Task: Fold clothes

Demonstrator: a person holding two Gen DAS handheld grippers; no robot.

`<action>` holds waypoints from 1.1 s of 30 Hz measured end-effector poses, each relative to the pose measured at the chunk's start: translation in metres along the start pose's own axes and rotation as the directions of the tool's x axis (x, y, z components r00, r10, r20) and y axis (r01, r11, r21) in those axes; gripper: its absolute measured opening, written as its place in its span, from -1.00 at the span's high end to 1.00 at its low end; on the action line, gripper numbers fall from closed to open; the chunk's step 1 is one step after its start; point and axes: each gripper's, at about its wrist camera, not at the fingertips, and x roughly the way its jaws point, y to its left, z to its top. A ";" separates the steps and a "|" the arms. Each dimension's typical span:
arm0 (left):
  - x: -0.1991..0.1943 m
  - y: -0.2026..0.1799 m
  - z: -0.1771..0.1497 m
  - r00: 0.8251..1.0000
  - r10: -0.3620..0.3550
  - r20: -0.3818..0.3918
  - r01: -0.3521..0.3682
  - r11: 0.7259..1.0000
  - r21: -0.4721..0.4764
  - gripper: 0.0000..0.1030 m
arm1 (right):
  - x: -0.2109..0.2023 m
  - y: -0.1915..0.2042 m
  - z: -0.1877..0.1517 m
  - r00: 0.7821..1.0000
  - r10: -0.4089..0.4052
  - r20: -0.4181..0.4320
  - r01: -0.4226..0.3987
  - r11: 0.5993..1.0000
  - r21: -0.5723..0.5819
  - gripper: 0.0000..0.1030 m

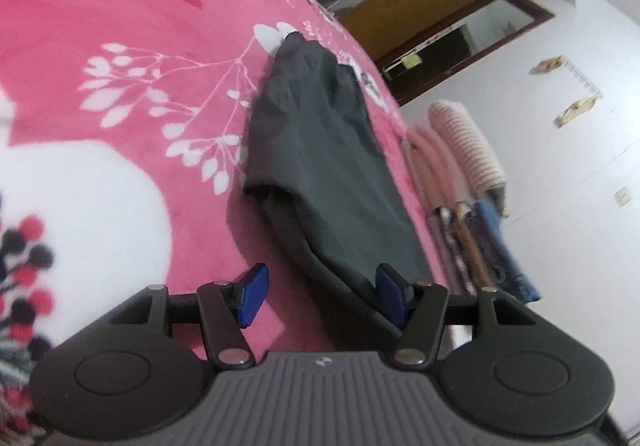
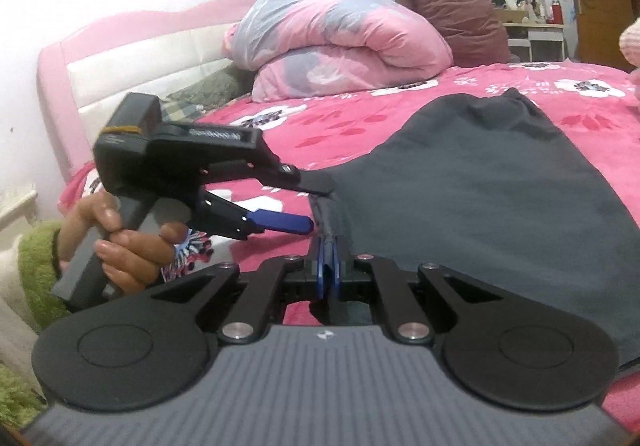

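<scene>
1. Your garment [image 1: 320, 150] is dark grey, smooth and matte, lying lengthwise on the pink flowered bed [image 1: 120, 46], with one long side folded over and a gathered far end.
2. Your right gripper [image 2: 328, 266] is pinched tight on the garment's near edge, which bunches into a thin ridge between the blue pads.
3. Your left gripper [image 1: 318, 294] stands about half wide, empty, straddling the garment's near end.
</scene>
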 end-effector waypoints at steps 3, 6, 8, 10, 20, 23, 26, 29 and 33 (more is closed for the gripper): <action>0.001 -0.007 0.007 1.000 0.003 0.022 -0.003 1.000 0.016 -0.16 | -0.003 -0.008 -0.002 1.000 0.003 0.017 -0.004 0.999 0.039 0.95; 0.006 -0.018 0.018 0.999 -0.013 0.049 0.011 0.999 0.041 -0.16 | -0.005 -0.018 -0.005 0.999 0.001 0.032 -0.003 0.997 0.077 0.95; 0.013 -0.028 0.024 0.999 -0.013 0.047 0.010 0.997 0.075 -0.17 | -0.006 -0.025 -0.009 0.999 -0.012 0.040 0.008 0.996 0.091 0.95; 0.023 -0.038 0.029 0.999 -0.010 0.038 0.005 0.993 0.118 -0.17 | -0.007 -0.032 -0.011 0.999 -0.017 0.048 0.010 0.992 0.127 0.94; 0.005 -0.052 0.034 0.990 -0.019 0.137 -0.009 0.980 0.200 -0.21 | -0.006 -0.072 -0.027 0.997 -0.037 0.062 0.016 0.948 0.317 0.94; -0.004 -0.044 0.029 0.980 0.072 0.187 -0.110 0.974 0.199 -0.19 | -0.005 -0.077 -0.030 0.998 -0.014 0.058 -0.005 0.950 0.314 0.94; 0.005 -0.040 0.024 0.962 0.197 0.188 -0.238 0.944 0.228 -0.10 | -0.004 -0.081 -0.032 0.998 0.016 0.065 -0.037 0.944 0.329 0.94; 0.026 -0.054 0.022 0.906 0.346 0.242 -0.414 0.841 0.348 -0.08 | -0.003 -0.085 -0.034 0.998 0.030 0.060 -0.049 0.935 0.351 0.94; 0.039 -0.065 0.026 0.883 0.379 0.277 -0.464 0.790 0.400 -0.08 | -0.005 -0.089 -0.034 0.998 0.017 0.067 -0.040 0.932 0.359 0.94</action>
